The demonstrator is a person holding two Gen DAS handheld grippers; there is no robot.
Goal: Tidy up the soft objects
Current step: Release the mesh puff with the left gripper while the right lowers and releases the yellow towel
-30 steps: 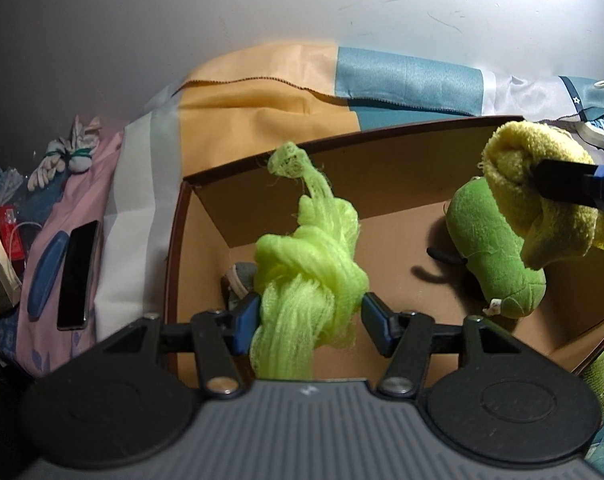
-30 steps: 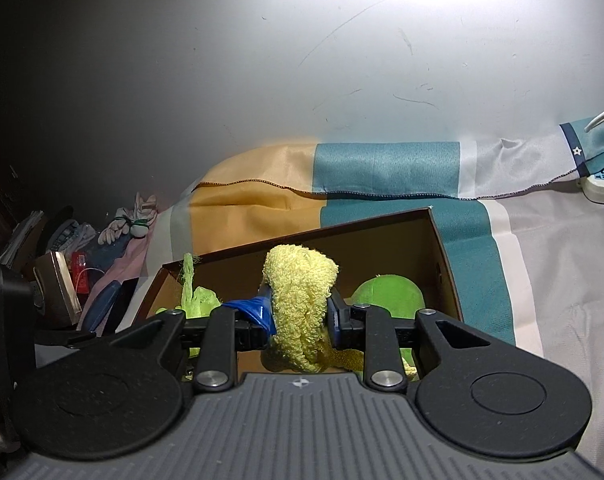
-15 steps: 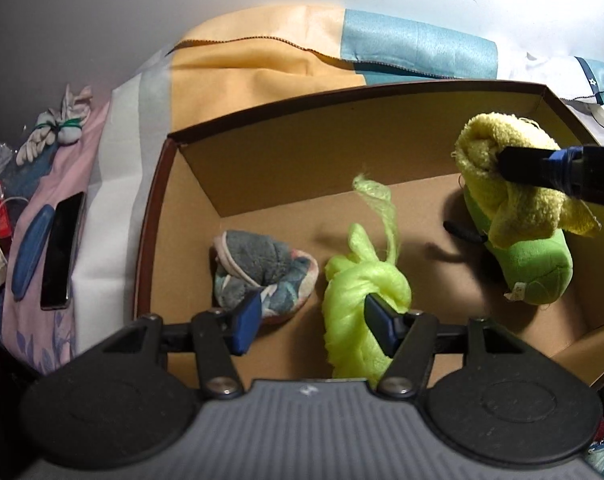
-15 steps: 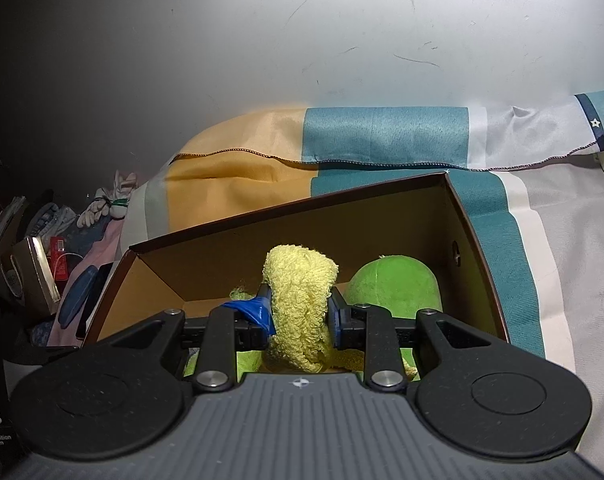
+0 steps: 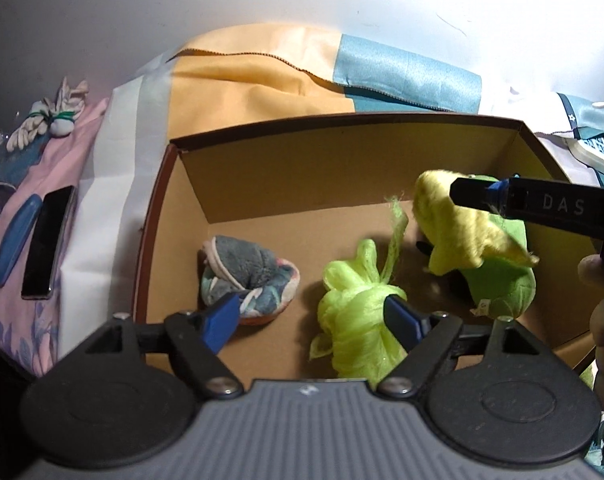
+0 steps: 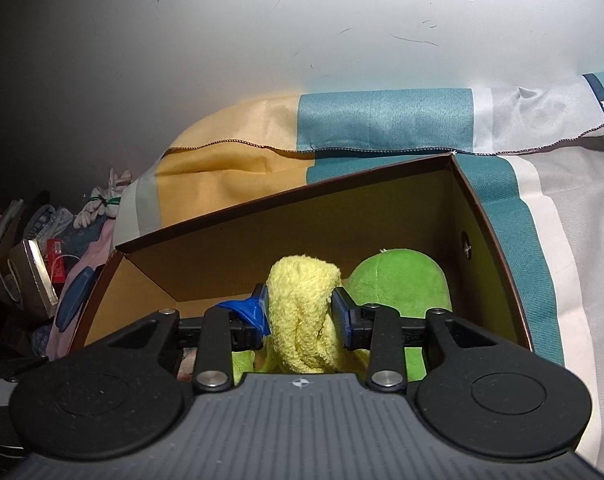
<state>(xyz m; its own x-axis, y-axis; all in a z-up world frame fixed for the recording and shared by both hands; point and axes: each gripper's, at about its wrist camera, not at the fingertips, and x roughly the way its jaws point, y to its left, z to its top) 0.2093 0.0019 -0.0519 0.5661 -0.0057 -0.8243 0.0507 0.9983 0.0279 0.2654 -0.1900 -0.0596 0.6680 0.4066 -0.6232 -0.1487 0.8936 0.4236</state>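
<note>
The left hand-held gripper [image 5: 310, 318] has just been opening and stands wide, its right pad touching the net [image 5: 356, 316] now lying in the box [image 5: 302, 168], dropped there for sorting; the right hand-held gripper [image 6: 300, 312] has been easing open, the towel [image 6: 302, 308] between its pads above the green plush [image 6: 402, 284]; a grey slipper [image 5: 246, 276] lies left; a phone [image 5: 46, 248] rests outside on the bed.

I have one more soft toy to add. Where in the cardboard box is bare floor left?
Bare floor runs along the back wall of the cardboard box, behind the grey slipper and lime mesh bundle. The right end is crowded: green plush, yellow towel, right claw.
</note>
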